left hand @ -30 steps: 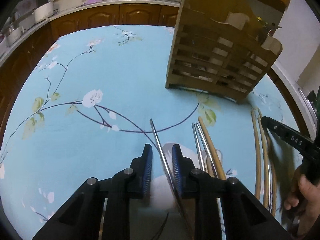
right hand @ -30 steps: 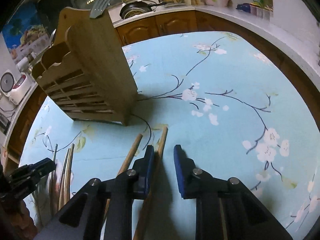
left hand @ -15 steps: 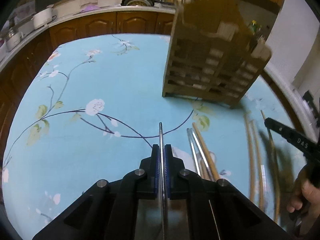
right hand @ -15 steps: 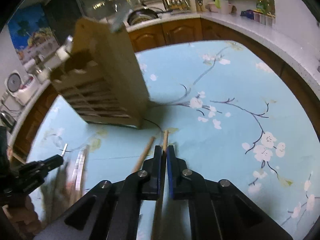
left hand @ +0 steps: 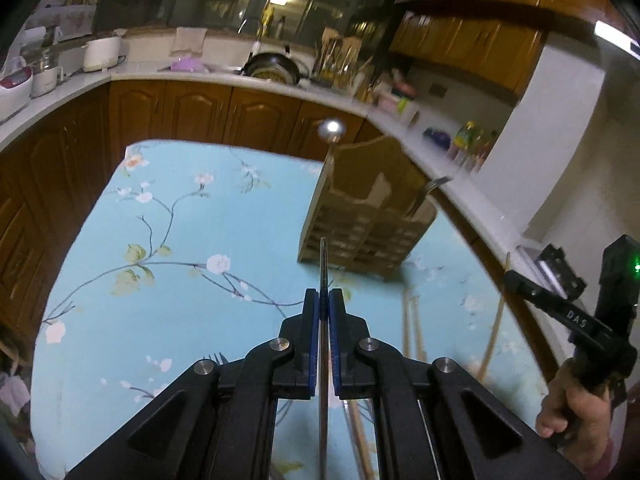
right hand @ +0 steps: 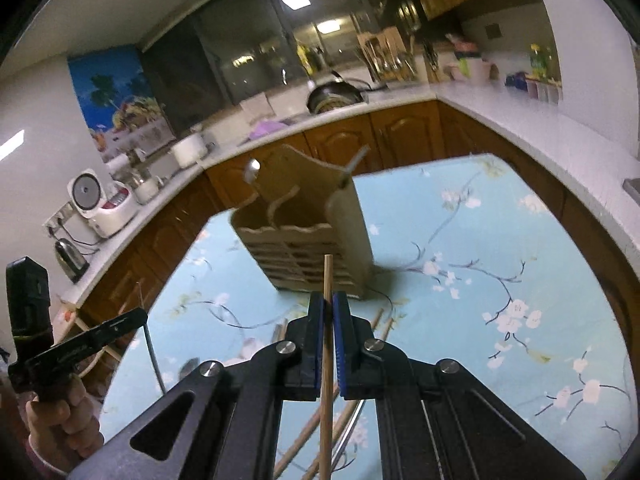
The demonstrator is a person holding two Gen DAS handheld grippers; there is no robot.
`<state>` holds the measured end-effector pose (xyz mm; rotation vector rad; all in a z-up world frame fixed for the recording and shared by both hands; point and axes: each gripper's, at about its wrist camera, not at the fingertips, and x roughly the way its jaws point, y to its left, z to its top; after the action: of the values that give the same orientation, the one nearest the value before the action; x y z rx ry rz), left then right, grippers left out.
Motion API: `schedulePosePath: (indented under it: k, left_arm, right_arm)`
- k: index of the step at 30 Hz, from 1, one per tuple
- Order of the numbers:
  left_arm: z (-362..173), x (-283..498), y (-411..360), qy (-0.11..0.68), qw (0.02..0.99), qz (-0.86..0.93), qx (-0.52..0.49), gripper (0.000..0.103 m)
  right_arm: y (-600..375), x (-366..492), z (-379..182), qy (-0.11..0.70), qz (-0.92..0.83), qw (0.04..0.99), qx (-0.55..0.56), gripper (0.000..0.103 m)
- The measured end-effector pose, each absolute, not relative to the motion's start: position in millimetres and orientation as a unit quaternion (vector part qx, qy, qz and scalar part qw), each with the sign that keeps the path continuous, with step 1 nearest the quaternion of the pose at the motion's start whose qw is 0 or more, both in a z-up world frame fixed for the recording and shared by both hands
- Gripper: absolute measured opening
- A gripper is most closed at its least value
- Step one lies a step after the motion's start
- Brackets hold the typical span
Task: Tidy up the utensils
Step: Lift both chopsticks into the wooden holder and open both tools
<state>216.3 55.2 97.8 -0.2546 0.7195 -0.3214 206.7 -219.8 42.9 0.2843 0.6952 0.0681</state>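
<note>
My left gripper (left hand: pixel 324 300) is shut on a thin metal chopstick (left hand: pixel 323 264), held above the table and pointing at the wooden utensil holder (left hand: pixel 360 232). My right gripper (right hand: pixel 328 304) is shut on a wooden chopstick (right hand: pixel 328 276), also lifted and pointing at the utensil holder (right hand: pixel 304 232). A ladle (left hand: pixel 331 130) and a fork (left hand: pixel 430 190) stand in the holder. More wooden chopsticks (right hand: pixel 340 428) and a metal one (right hand: pixel 352 420) lie on the blue floral tablecloth (right hand: pixel 480 280) below my right gripper.
A fork (left hand: pixel 212 358) lies on the cloth beside my left gripper. Wooden cabinets (left hand: pixel 200 112) and a white counter with a pan (left hand: pixel 272 70) and appliances surround the table. The other hand-held gripper shows at the right (left hand: pixel 560 312).
Both grippers closed on their chopsticks, metal in the left and wooden in the right, then lifted them off the cloth and tilted up towards the holder.
</note>
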Motion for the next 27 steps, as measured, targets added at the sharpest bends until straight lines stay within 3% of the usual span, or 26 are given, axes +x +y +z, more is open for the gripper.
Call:
schedulePosePath:
  k: [12, 27]
  left_arm:
    - [123.9, 175.2, 72.8, 0.312, 0.926, -0.173, -0.127, 0.003]
    - [138.1, 192.8, 70.1, 0.284, 0.935, -0.171, -0.126, 0.003]
  right_arm:
    - [-211.8, 187.3, 86.2, 0.288, 0.045, 0.948, 0.126, 0.005]
    - [-220.6, 202.2, 100.8, 0.258, 0.04, 0.956, 0.131, 0.005]
